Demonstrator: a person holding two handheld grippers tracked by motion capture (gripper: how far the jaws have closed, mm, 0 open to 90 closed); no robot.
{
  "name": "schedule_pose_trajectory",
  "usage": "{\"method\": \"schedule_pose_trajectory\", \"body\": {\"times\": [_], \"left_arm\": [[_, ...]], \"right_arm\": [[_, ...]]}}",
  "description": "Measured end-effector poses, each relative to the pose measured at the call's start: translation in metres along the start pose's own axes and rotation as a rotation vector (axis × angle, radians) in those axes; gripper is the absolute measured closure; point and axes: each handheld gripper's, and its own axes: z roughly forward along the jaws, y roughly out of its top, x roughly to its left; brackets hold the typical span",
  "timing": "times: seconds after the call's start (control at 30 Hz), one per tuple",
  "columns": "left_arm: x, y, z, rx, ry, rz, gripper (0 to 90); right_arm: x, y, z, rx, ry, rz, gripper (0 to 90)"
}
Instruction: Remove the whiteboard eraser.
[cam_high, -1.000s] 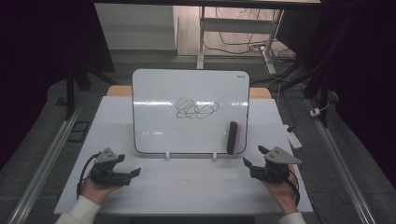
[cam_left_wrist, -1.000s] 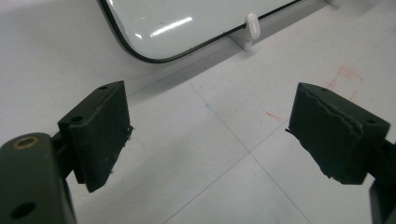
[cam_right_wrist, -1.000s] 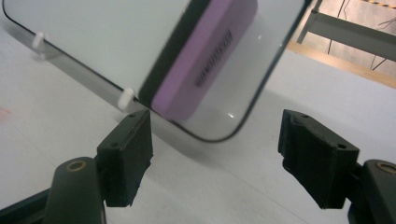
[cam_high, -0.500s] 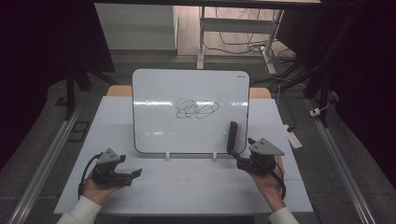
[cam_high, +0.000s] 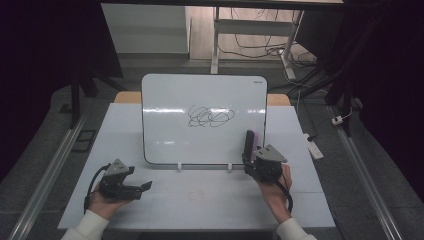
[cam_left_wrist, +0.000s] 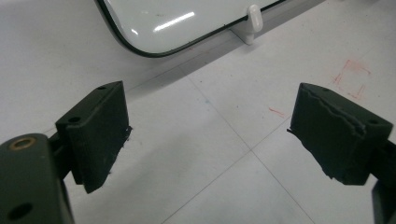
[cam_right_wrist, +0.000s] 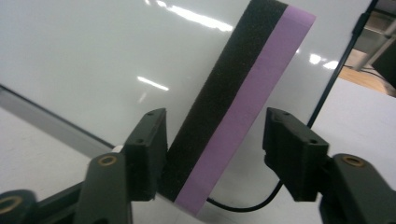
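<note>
eraser (cam_right_wrist: 238, 107) at whiteboard (cam_high: 200, 100) right edge | right gripper (cam_right_wrist: 212, 135) arrived from near-right, jaws closing, one pad short | left gripper (cam_left_wrist: 210, 135) wide open, empty | grasp imminent

- The whiteboard (cam_high: 202, 120) stands upright across the middle of the table (cam_high: 200, 200), walling off its far half.
- The eraser (cam_high: 248, 145) leans on the whiteboard's lower right corner.
- The table's near strip, between whiteboard and front edge, lies open.
</note>
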Motion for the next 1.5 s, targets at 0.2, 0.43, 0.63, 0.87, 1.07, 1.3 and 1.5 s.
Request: {"method": "schedule_pose_trajectory", "body": {"times": [0.2, 0.43, 0.63, 0.87, 1.07, 1.3, 1.5], "left_arm": [[0.001, -0.001, 0.000, 0.001, 0.002, -0.003, 12.4], [0.002, -0.002, -0.001, 0.001, 0.003, -0.006, 12.4], [0.003, -0.002, -0.001, 0.000, 0.005, -0.006, 12.4], [0.004, -0.003, -0.002, -0.001, 0.006, -0.012, 12.4], [0.005, -0.004, -0.002, -0.002, 0.005, -0.018, 12.6], [0.005, -0.003, -0.003, -0.004, 0.007, -0.020, 12.6], [0.005, -0.002, -0.004, -0.010, 0.002, -0.025, 13.0]], "right_arm": [[0.002, 0.001, 0.000, 0.008, -0.020, 0.040, 51.1], [-0.001, 0.001, -0.003, 0.010, -0.033, 0.107, 62.1], [-0.004, 0.000, -0.006, 0.004, -0.026, 0.124, 64.1], [-0.007, 0.006, -0.022, -0.055, -0.013, 0.100, 64.4], [-0.015, 0.001, -0.026, -0.054, 0.020, 0.097, 64.5], [-0.014, -0.003, -0.034, -0.073, 0.077, 0.056, 64.6], [-0.006, -0.004, -0.039, -0.087, 0.123, 0.018, 64.6]]}}
